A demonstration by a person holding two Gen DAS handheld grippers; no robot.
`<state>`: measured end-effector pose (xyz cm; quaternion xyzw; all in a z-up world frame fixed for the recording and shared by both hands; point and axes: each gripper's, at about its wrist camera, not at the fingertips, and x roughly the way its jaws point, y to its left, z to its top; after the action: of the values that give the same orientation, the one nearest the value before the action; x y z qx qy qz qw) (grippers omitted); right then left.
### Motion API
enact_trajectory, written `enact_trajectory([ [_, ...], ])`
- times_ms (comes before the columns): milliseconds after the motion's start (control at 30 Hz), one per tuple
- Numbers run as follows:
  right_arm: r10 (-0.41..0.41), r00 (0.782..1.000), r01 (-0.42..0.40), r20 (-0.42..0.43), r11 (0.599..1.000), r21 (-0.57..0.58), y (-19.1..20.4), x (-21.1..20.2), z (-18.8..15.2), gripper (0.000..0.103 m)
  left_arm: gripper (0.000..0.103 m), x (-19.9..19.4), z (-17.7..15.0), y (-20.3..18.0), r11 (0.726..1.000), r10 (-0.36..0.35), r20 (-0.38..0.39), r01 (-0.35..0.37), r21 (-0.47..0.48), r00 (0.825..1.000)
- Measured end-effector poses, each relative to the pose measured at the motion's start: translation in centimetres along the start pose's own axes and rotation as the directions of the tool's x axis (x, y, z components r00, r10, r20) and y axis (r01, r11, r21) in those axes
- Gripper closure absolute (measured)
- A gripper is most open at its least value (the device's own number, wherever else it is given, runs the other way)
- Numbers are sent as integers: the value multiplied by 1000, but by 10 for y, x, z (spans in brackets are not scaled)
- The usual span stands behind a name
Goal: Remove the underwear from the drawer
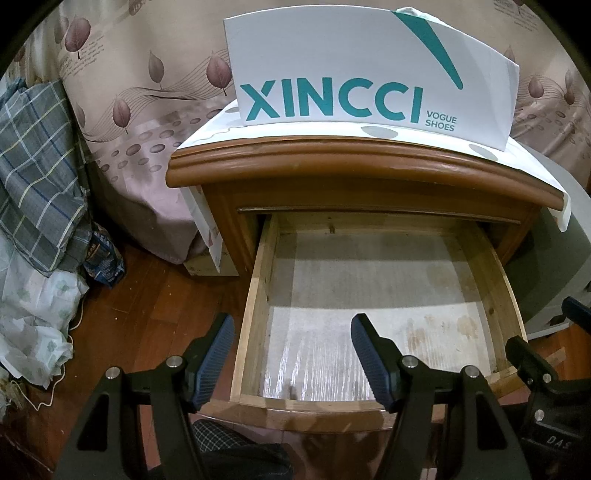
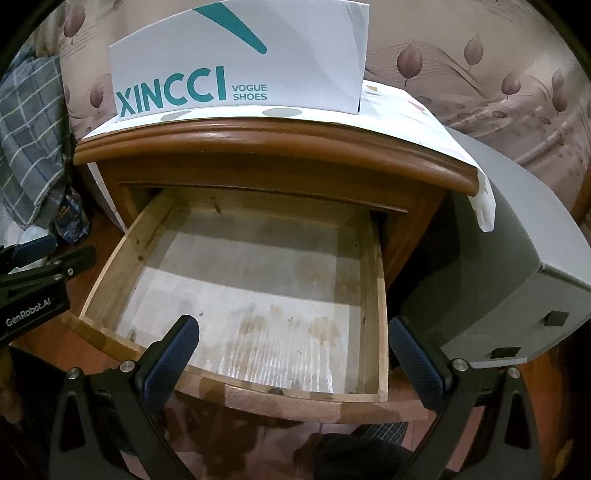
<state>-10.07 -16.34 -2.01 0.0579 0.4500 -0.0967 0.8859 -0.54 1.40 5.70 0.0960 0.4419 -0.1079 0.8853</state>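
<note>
Your left gripper (image 1: 291, 354) is hovering over the front left corner of the drawer (image 1: 258, 295), its jaws spread wide and gripping nothing. Your right gripper (image 2: 291, 354) is hanging over the drawer's front edge, its fingers likewise parted and empty, one blue pad (image 2: 173, 354) lying over the front board and the other just past the drawer's right wall.

The drawer is standing pulled out of the wooden nightstand (image 1: 369, 166), and its pale, stained bottom is lying bare in both views. You are not showing any underwear inside it; a scrap of pale cloth (image 1: 417, 13) is peeking over the top edge of the shoe box (image 1: 351, 66), and I cannot tell what it is.

That white box, lettered XINCCI, is sitting on top of the nightstand, above and behind the drawer. A grey case (image 2: 517, 266) is standing just right of the drawer. Left of it, a checked cloth (image 1: 37, 177) is lying heaped on the floor, and behind everything a leaf-patterned bedcover (image 1: 140, 92) is hanging down.
</note>
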Motion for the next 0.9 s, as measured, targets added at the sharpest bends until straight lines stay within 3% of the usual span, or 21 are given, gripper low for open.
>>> enact_trajectory([
  [900,-4,1000,4,-10,1000,-6,1,3,-2,2,35,1,0,-3,1000,3,-6,-3,15,1000],
])
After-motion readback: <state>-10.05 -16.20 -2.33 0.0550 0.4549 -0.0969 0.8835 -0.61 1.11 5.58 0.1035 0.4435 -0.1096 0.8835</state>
